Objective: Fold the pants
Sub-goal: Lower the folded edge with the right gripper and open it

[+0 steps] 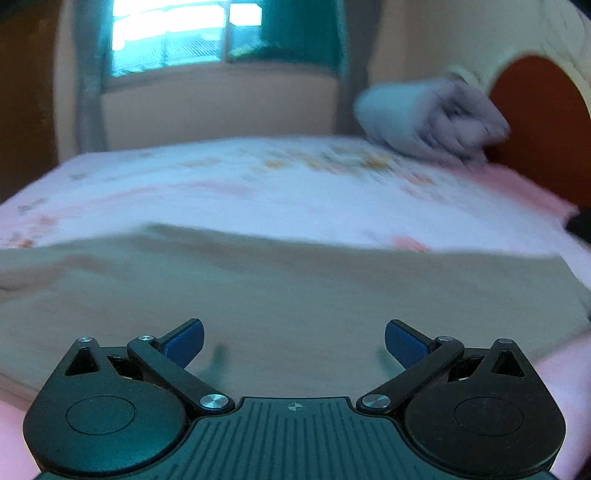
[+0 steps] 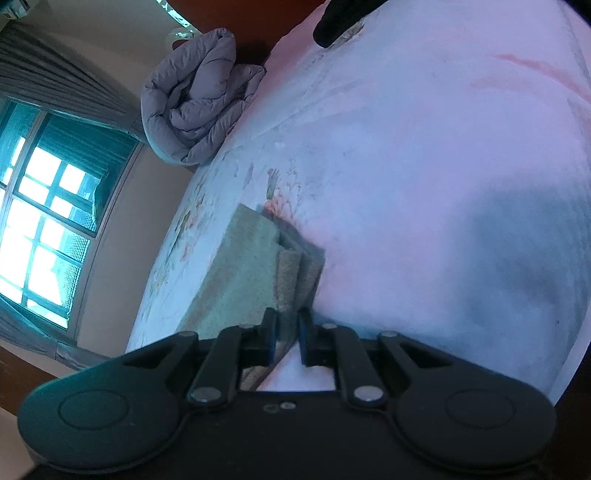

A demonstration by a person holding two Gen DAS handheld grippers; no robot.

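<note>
Olive-tan pants [image 1: 295,288] lie spread across the near part of a bed with a pale floral sheet [image 1: 258,184]. In the blurred left wrist view my left gripper [image 1: 294,341] hovers open just above the cloth, its blue pads [image 1: 184,341] wide apart with nothing between them. In the right wrist view the pants [image 2: 240,280] run away from the camera as a long folded strip. My right gripper [image 2: 287,328] is shut on the strip's near end, layered fabric edges pinched between its pads.
A rolled grey duvet [image 1: 428,122] [image 2: 195,107] lies at the head of the bed against a dark red headboard [image 1: 535,118]. A window [image 2: 44,221] with curtains is beyond the bed. A dark object [image 2: 340,18] sits at the sheet's far edge.
</note>
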